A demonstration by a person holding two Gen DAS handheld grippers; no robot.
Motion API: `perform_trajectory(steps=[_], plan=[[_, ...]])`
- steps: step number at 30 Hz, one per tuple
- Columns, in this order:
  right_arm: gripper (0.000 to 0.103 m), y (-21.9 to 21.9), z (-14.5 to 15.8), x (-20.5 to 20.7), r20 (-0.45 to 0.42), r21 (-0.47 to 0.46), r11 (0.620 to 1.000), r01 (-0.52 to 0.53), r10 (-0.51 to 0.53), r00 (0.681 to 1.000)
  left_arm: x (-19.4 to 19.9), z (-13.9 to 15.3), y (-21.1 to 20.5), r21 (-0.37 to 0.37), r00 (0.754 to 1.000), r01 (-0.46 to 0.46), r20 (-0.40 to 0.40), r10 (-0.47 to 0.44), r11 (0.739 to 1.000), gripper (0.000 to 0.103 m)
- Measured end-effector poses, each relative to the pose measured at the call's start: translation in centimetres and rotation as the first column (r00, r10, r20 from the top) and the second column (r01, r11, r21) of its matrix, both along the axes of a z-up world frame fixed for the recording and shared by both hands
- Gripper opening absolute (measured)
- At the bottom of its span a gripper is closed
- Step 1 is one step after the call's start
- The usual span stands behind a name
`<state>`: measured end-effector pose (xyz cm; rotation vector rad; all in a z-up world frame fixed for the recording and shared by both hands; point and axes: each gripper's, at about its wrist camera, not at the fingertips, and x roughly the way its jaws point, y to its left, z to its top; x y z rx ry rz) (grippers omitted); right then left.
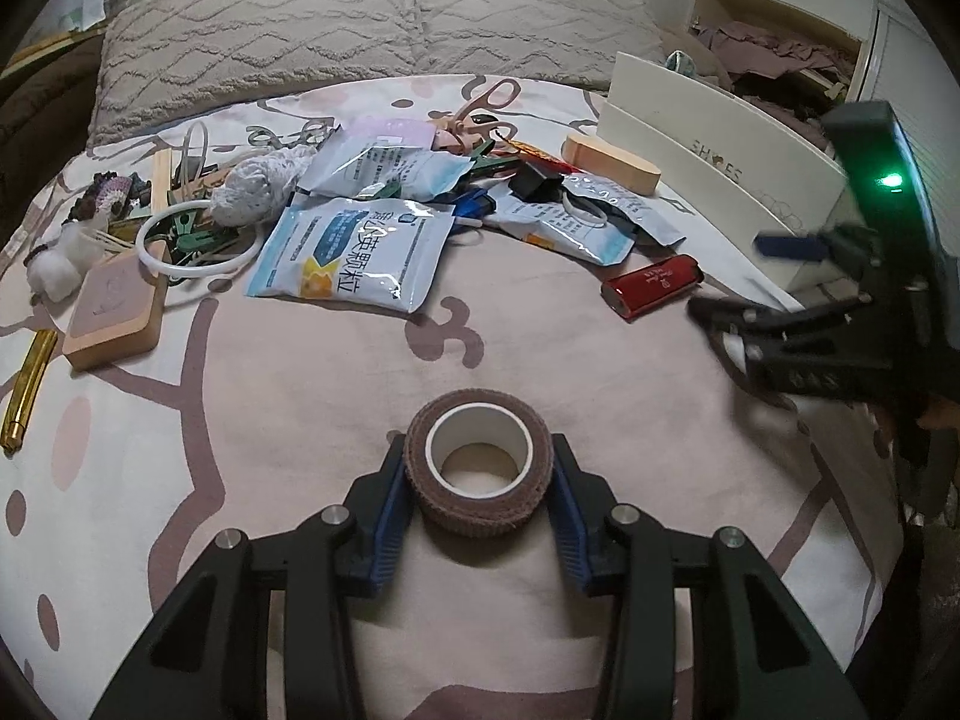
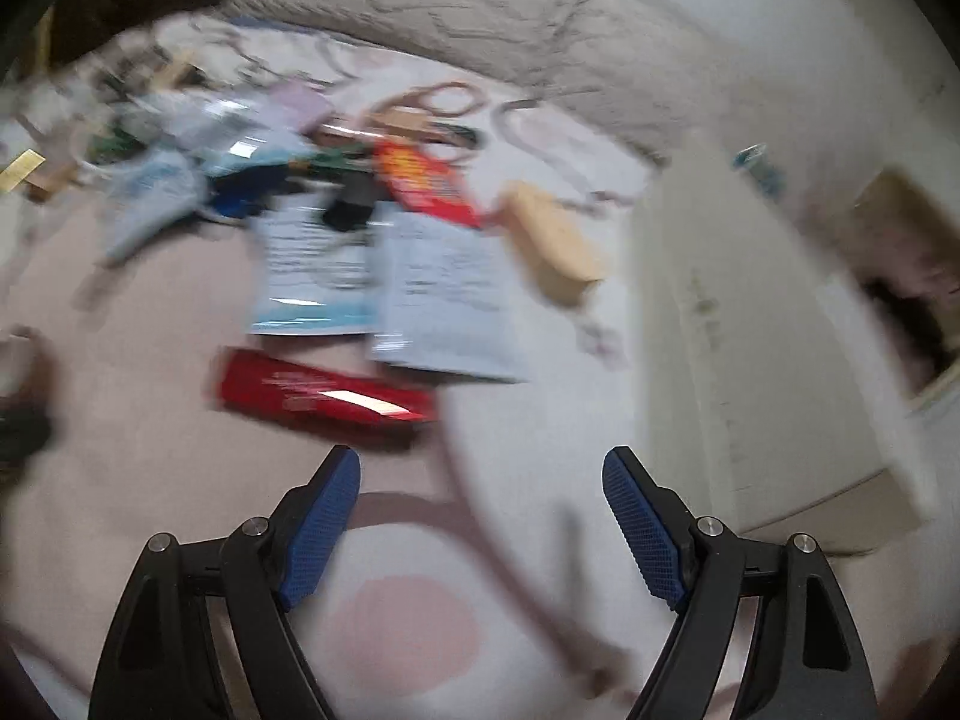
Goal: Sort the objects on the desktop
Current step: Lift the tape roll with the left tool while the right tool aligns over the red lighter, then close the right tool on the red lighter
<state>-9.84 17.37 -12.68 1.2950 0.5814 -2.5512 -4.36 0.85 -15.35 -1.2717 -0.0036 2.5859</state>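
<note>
Your left gripper clamps the brown bandage roll, core upright, on the pink bedspread well short of the white shoe box. Your right gripper, jaws apart and empty, sits nearer the red case, whose long axis runs crosswise ahead.

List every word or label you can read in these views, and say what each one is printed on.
"SHOES": on the front of the white box.
"颗粒": large characters on the blue-and-white sachet; its smaller print is unreadable.
Gold lettering on the red case: too small to read.
The right wrist view is too blurred to read.
</note>
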Motion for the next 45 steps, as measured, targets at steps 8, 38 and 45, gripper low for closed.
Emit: perform_trajectory(steps=[8,38,45], plan=[[0.083,-2.3,-0.6,-0.4,0.095,-0.163,0.987,-0.017,0.033,0.995,-0.2,-0.2,-0.3,0.02,1.0,-0.001,0.009,0.001,1.0,0.043],[0.084,-1.1,-2.0,-2.3,0.069,-0.275,0.961,-0.018,0.038,0.997,0.2,-0.1,-0.4,0.119,0.998,0.063,0.013,-0.065,0.991,0.095],[0.083,-0.8,-1.9,-2.0,0.04,-0.292,0.956,-0.025,0.039,0.998,0.0,0.0,-1.4,0.137,1.0,0.021,0.016,-0.023,0.99,0.077]])
